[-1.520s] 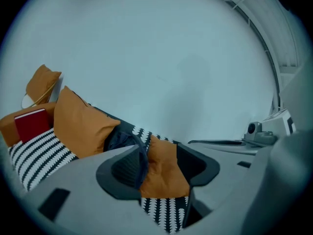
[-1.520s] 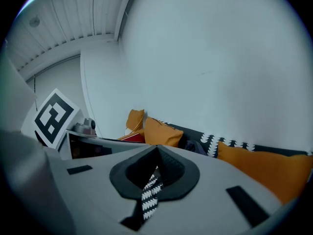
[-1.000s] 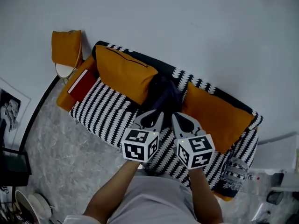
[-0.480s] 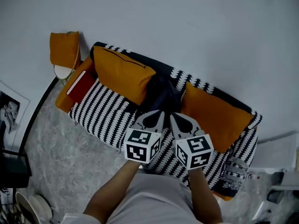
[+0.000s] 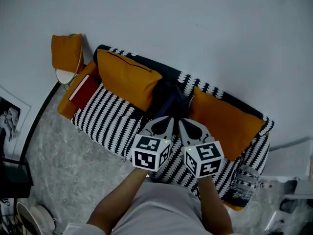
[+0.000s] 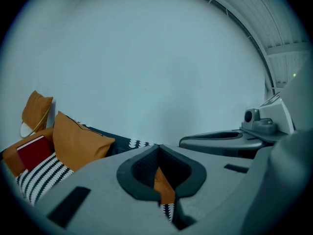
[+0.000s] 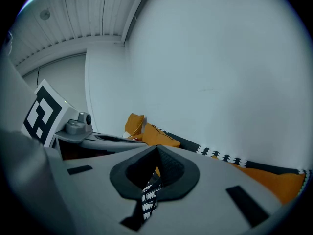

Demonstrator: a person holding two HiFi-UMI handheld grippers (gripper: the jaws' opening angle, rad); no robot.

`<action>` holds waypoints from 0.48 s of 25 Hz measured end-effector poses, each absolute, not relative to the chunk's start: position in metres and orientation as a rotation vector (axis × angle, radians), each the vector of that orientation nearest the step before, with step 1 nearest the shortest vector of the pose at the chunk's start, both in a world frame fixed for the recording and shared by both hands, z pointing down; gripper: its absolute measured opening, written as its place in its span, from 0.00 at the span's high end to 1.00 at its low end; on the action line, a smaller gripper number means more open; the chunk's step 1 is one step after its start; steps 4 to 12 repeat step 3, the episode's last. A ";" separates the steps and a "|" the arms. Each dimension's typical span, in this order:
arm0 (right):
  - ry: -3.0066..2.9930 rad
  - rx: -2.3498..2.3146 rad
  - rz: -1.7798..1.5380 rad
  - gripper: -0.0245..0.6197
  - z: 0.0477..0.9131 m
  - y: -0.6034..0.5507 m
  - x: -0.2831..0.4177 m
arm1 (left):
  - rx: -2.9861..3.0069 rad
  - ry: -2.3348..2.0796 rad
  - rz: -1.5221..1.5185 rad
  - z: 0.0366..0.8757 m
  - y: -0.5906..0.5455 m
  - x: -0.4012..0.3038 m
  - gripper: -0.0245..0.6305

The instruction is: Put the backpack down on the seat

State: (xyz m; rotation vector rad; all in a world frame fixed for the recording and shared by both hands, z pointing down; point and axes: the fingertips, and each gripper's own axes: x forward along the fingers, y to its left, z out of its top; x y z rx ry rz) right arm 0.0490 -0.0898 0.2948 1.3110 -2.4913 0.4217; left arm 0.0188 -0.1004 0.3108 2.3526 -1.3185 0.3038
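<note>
The dark fabric backpack is seen resting on the seat of the black-and-white patterned sofa, between one orange cushion and another orange cushion. The left tool and right tool are held side by side near the backpack's front, each pressed together with nothing gripped.

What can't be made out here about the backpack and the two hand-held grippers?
- Backpack: in the head view its lower part is hidden behind the left hand-held gripper and right hand-held gripper, so contact with the seat is unclear.
- Backpack straps and details: too dark in the head view.
- Both gripper views: the backpack does not show; each one's own jaws, closed together, fill the lower frame.
</note>
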 end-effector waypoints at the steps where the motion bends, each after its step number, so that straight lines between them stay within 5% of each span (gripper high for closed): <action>1: -2.492 1.311 0.421 0.96 0.295 -0.090 0.049 | 2.353 -1.318 0.304 0.311 -0.101 0.019 0.96; 12: -2.492 1.311 0.420 0.96 0.296 -0.091 0.050 | 2.353 -1.317 0.303 0.312 -0.101 0.020 0.96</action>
